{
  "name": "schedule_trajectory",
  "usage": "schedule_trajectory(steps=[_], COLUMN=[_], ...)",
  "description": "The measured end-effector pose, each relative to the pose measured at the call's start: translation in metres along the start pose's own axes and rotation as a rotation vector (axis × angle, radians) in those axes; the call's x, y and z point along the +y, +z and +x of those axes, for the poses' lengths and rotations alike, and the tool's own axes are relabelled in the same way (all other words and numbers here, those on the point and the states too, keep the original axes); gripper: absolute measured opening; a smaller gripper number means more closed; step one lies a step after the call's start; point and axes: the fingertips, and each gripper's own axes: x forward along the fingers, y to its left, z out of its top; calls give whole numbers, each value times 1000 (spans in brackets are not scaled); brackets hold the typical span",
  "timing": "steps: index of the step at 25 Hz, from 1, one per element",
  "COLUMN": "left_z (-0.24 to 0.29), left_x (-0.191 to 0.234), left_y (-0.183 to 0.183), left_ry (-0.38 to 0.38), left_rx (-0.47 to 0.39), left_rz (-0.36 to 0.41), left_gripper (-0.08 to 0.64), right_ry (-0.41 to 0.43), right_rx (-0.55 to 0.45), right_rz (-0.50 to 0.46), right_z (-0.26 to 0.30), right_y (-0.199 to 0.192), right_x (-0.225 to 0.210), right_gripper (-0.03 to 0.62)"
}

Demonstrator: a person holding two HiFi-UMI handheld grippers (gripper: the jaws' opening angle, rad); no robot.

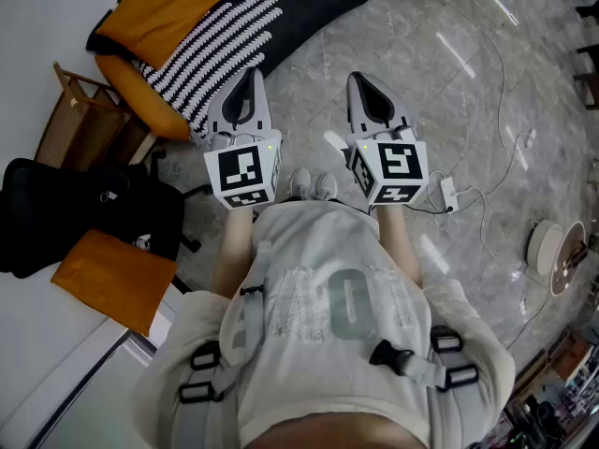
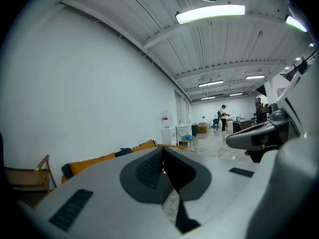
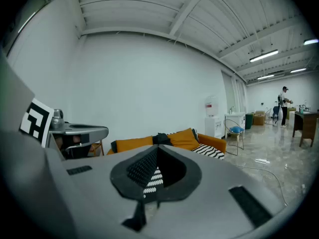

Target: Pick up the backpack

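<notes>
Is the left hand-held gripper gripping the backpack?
No, the backpack lies off to the left, apart from the left hand-held gripper, which is shut and empty.

A glossy grey marble-look floor (image 1: pixel 440 92) carries everything. At eleven o'clock stands an orange sofa (image 1: pixel 168 7) draped with a black-and-white striped throw (image 1: pixel 234 17), and a wooden chair (image 1: pixel 75 120) is at ten. A black backpack (image 1: pixel 84 215) sits at nine, though what is under it is unclear. At three lies a white power strip (image 1: pixel 447 195) trailing a thin cable (image 1: pixel 501 73), with a round white object (image 1: pixel 544 247) at four. The person's pale shoes (image 1: pixel 313 185) stand at centre.
</notes>
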Motion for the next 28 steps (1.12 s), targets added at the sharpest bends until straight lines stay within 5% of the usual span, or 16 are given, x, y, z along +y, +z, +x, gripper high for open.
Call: schedule_trajectory(steps=[28], left_z=[51], left_x=[80], left_y=[-29], left_ry=[14], left_rx=[-13], left_rz=[-83], left_gripper=[20], right_ry=[-79], right_rx=[23], right_rz=[57], right_z=[63], right_y=[-17], right_x=[-8], right_gripper=[6])
